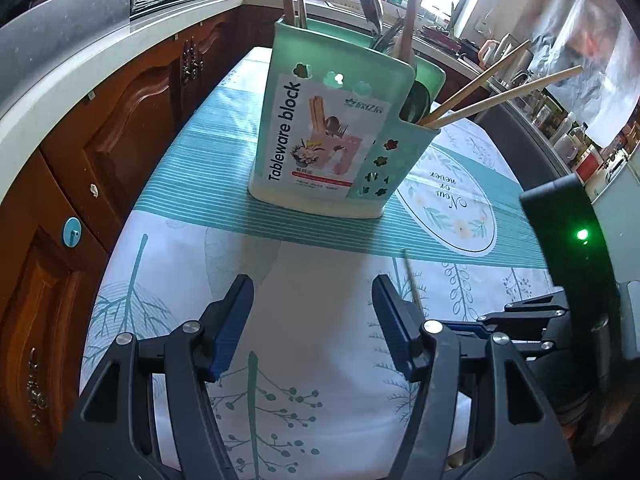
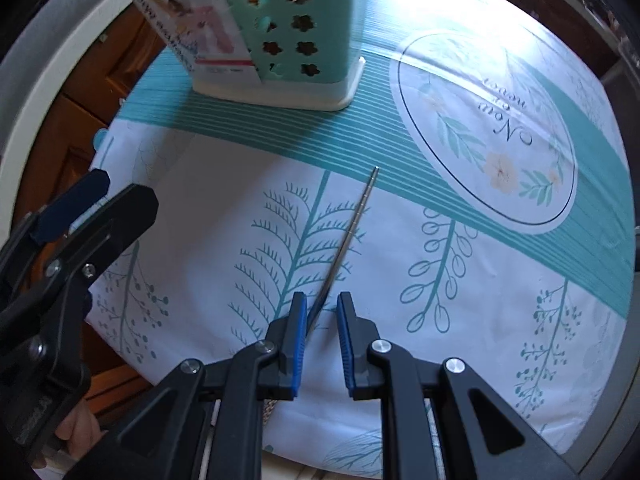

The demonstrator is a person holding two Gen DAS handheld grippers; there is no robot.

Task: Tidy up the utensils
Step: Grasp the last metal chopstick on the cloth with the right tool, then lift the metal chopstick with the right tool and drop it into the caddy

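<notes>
Right tool (image 2: 322, 312) sits narrow around a metal chopstick (image 2: 352, 224) at the frame's lower middle, pads barely touching, so it might slip before reaching the holder (image 2: 280, 40); left tool (image 1: 314, 312) hangs wide, empty.

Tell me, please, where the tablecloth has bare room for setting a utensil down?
Free: the white leaf-printed tablecloth between the green tableware block and the left gripper, and around the oval wreath print. Crowded: the slim metal chopstick by the right gripper.

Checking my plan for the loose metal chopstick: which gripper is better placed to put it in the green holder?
Right. The right gripper already straddles the chopstick, jaws slightly apart. The left gripper is open and holds nothing, facing the holder.
</notes>
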